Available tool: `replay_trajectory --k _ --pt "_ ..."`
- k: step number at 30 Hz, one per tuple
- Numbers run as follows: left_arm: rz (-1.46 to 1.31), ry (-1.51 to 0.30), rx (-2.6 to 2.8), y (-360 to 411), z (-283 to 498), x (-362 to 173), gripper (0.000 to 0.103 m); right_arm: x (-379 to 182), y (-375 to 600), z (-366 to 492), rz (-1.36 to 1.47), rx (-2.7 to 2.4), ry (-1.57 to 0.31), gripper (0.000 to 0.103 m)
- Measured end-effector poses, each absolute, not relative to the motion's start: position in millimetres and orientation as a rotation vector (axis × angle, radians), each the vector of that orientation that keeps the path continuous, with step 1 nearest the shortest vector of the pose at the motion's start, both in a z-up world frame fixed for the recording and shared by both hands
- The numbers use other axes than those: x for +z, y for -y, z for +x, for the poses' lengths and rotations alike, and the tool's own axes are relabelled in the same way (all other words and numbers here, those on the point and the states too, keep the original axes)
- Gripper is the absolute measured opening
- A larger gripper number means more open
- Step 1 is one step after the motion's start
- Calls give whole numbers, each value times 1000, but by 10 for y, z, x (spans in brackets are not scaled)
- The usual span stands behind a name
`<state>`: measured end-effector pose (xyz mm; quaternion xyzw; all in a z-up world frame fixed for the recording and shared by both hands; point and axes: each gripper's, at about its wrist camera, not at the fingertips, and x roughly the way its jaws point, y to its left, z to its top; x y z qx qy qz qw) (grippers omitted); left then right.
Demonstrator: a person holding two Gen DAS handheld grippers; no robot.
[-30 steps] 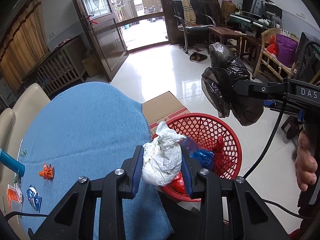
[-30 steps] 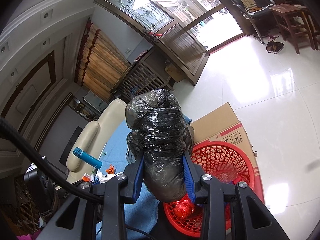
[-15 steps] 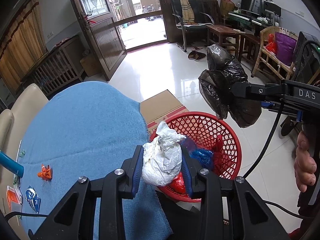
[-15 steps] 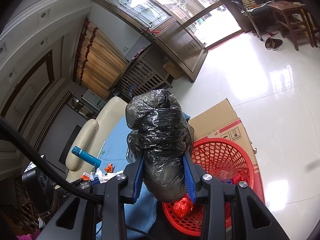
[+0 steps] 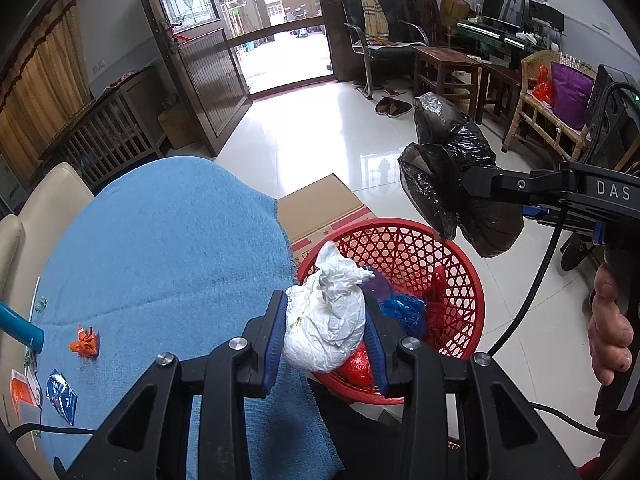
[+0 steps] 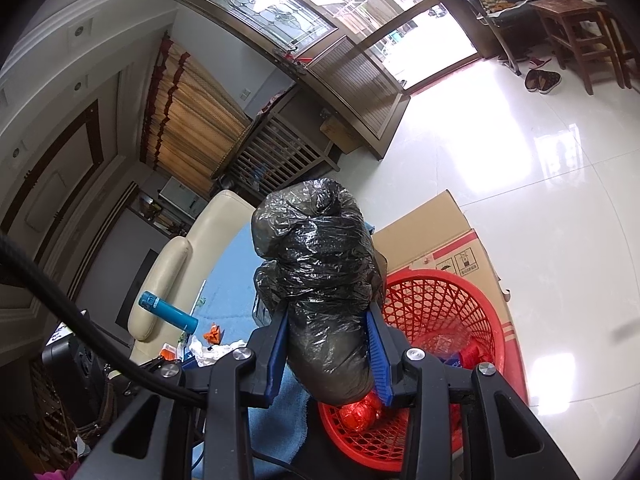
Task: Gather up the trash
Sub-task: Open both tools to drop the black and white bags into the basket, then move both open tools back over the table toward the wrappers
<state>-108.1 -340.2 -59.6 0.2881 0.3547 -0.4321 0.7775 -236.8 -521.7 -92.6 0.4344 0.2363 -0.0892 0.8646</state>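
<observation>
My left gripper (image 5: 325, 322) is shut on a crumpled white bag of trash (image 5: 326, 320) and holds it over the near left rim of the red mesh basket (image 5: 452, 256). My right gripper (image 6: 327, 344) is shut on a bulging black trash bag (image 6: 320, 280), held above the basket (image 6: 472, 320); the bag also shows in the left wrist view (image 5: 452, 184) at the right, above the basket's far rim. Red and blue trash (image 5: 404, 312) lies inside the basket.
A blue cloth (image 5: 160, 248) covers the table left of the basket, with an orange scrap (image 5: 85, 343) and wrappers (image 5: 60, 396) near its left edge. A cardboard box (image 5: 320, 208) sits behind the basket. A blue cylinder (image 6: 168, 312) lies on the cloth. White tiled floor beyond.
The right gripper with the black bag has drifted slightly left, closer over the basket. The left gripper holds the white bag almost unmoved.
</observation>
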Motion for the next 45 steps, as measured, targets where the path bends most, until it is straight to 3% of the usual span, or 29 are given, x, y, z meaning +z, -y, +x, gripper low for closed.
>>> replay_trajectory --k 10,14,17,32,45 --pt "580 -783 -950 3406 -1038 -625 40 -978 5222 -2270 925 -196 -540 40" --pt "555 -788 -963 3400 -1029 -618 48 -1041 5221 -2230 941 -191 -568 41" --pt "546 -778 -960 3385 -1034 -603 57 -1058 5242 -2220 965 -187 -570 69" --pt "491 -826 -858 2910 -759 -746 60 -1048 5189 -2191 936 -189 -564 69" --pt "419 -803 -692 2126 -455 -809 62 -1108 4713 -1798 840 -137 -708 69"
